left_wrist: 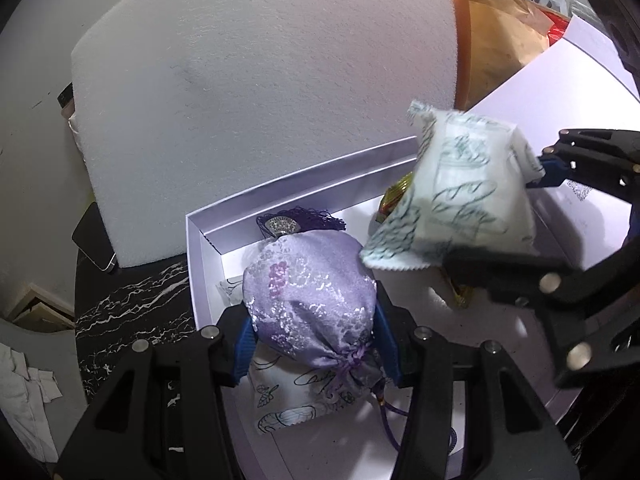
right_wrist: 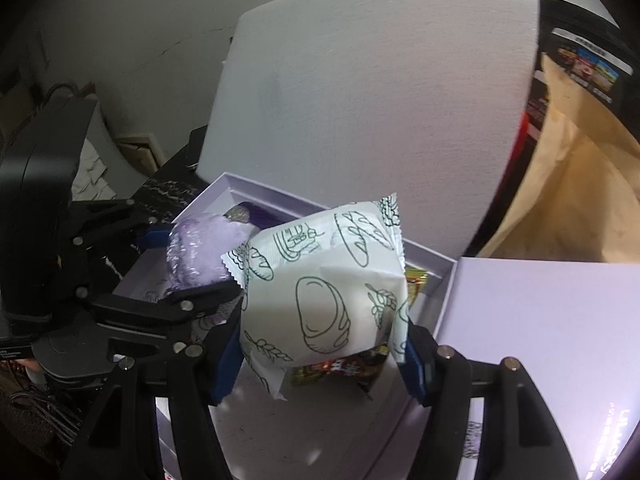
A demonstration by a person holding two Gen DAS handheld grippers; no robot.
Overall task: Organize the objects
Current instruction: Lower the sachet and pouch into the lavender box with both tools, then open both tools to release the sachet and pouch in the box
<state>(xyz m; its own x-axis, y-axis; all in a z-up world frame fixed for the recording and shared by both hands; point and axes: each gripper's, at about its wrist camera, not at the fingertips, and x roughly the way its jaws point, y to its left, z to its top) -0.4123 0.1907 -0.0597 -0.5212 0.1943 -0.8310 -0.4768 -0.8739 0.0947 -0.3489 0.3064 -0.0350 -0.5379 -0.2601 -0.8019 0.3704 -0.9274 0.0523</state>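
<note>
foam (left_wrist: 260,92): a big white sheet that leans up behind the box, most likely the padding that goes with it, put aside so the box can be filled
lid (right_wrist: 552,344): pale purple and flat, lying just right of the box, off so that things can go in
box (left_wrist: 196,248): pale purple and open, on a dark marble table (left_wrist: 132,300); both hands hold their things over it, so it looks like the place where everything is meant to go
packet (right_wrist: 324,292): white with bread drawings, puffy, held up over the right half of the box, above the bright snack wrappers (right_wrist: 344,366) that already lie inside
pouch (left_wrist: 308,296): shiny purple cloth with a tied neck and a cord, held over the left half of the box, above another white packet on the floor of the box
left gripper (left_wrist: 316,348): its blue pads pinch the pouch from both sides, near the tied end, so it does not slip
right gripper (right_wrist: 324,364): its pads squeeze the packet by its two sides, softly I think, as the packet is not crushed
next: my guess is both things get lowered and let go
</note>
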